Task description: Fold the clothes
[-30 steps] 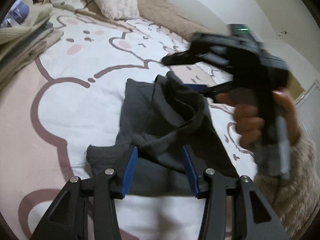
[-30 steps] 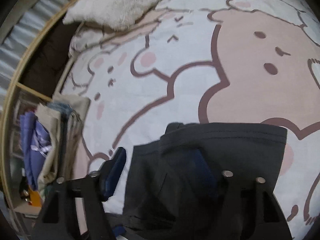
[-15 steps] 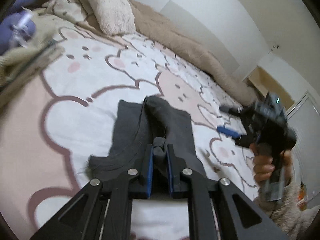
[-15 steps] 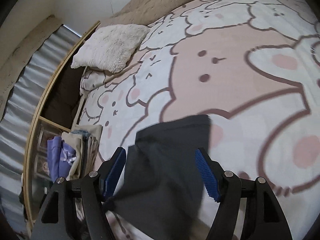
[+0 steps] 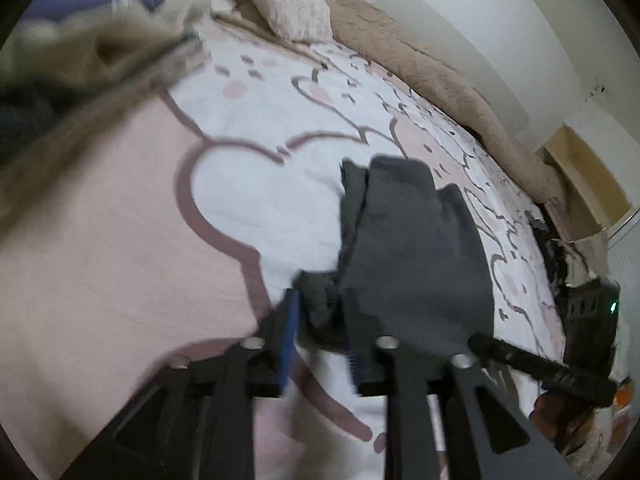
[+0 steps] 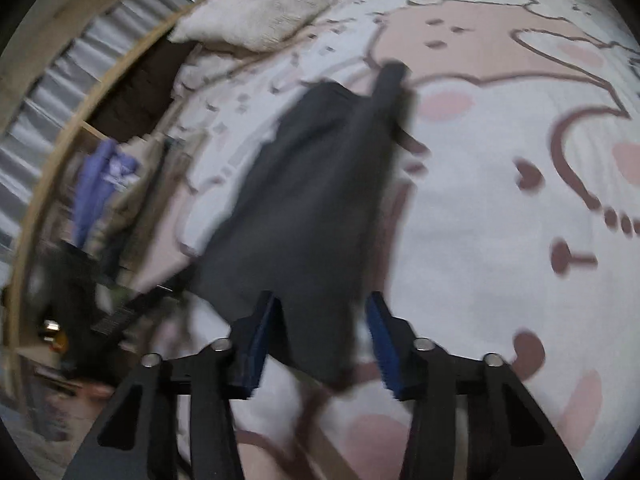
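Motion blur smears both views, and the stack of clothes [image 5: 100, 52] by the bed's edge is hard to make out. One dark garment [image 5: 408, 248] lies on the bed [image 5: 120, 240]. Left gripper [image 5: 320, 332] released, straddling its bunched near corner; right gripper [image 6: 320, 336] released around its near edge. One pillow [image 6: 256, 16].

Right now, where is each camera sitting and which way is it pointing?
Left wrist: on the left gripper, looking along its open fingers over the dark garment toward the pillow; the right gripper shows at the lower right.
Right wrist: on the right gripper, fingers open, facing the garment, pillow and clothes stack.
Shared: garment, pillow, patterned bedspread.
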A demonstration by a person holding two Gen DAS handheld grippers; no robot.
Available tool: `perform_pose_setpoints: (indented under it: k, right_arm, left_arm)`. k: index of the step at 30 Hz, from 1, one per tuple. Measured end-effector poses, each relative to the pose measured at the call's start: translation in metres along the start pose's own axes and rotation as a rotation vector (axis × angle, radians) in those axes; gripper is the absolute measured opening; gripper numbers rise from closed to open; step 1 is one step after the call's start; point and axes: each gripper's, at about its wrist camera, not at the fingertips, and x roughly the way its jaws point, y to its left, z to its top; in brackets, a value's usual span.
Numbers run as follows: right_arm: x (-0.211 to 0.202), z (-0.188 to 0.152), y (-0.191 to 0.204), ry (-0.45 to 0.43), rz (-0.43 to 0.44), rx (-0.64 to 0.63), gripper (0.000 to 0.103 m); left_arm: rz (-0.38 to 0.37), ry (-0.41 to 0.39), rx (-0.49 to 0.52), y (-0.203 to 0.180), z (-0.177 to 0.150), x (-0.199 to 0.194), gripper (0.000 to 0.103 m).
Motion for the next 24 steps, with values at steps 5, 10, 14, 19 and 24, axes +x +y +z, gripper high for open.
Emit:
perform_pose_setpoints:
  k: [5,10,14,19,24]
  right_arm:
    - [0.007,-0.016,0.007,-0.067,-0.068,-0.124,0.04]
    - [0.009,-0.026,0.01,-0.133,-0.091,-0.177,0.04]
    - [0.009,-0.024,0.004,-0.142,-0.049,-0.15,0.04]
    - [0.009,-0.023,-0.003,-0.154,0.004,-0.117,0.041]
    - [0.01,-0.021,-0.011,-0.166,0.056,-0.084,0.041]
  left_arm:
    - [-0.036,-0.02,0.114,-0.018,0.034,-0.013,0.043]
    - [-0.089,0.08,0.244,-0.05,0.074,0.035,0.043]
    - [-0.08,0.164,0.316,-0.069,0.092,0.088,0.043]
    - [-0.054,0.259,0.332,-0.075,0.094,0.135,0.043]
    - [-0.005,0.26,0.289,-0.065,0.097,0.144,0.042]
